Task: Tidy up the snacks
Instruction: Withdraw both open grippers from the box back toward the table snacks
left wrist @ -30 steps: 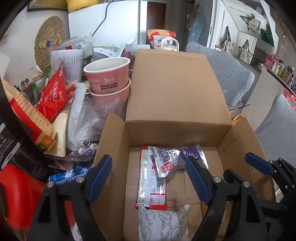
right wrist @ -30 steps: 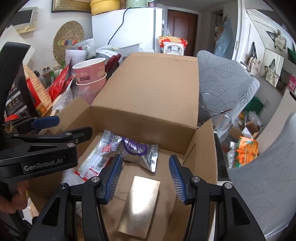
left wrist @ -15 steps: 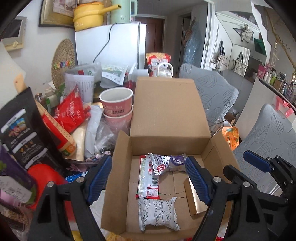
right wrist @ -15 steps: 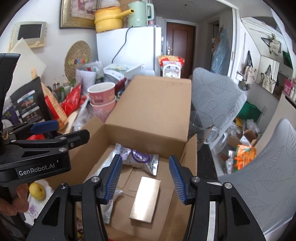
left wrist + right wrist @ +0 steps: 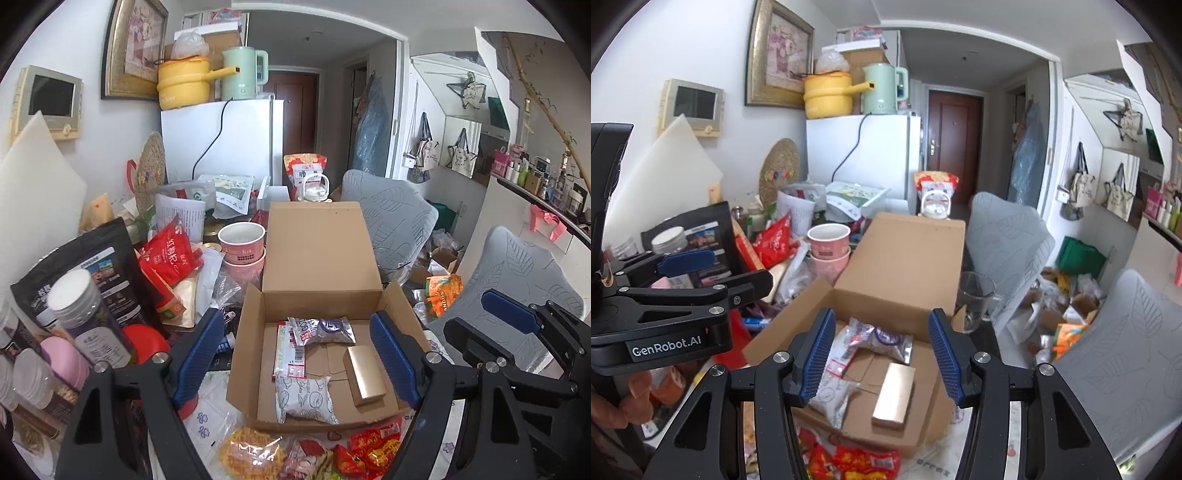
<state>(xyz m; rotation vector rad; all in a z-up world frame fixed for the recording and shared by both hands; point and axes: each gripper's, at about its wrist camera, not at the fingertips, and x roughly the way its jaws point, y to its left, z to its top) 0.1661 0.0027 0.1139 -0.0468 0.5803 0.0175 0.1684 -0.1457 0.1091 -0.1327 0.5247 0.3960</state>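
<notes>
An open cardboard box sits on the table with its lid up. Inside lie a gold box, a silver-purple packet, a red-white strip packet and a white pastry packet. My left gripper is open and empty, high above the box. My right gripper is open and empty, also above the box. Loose red and yellow snack packets lie in front of the box.
Left of the box stand pink paper cups, red bags, a dark pouch and jars. A glass mug stands right of the box. Grey chairs are to the right. A white fridge is behind.
Both grippers have pulled up and back from the box, so the whole box and the snacks in front of it show. The gold box stays inside the box.
</notes>
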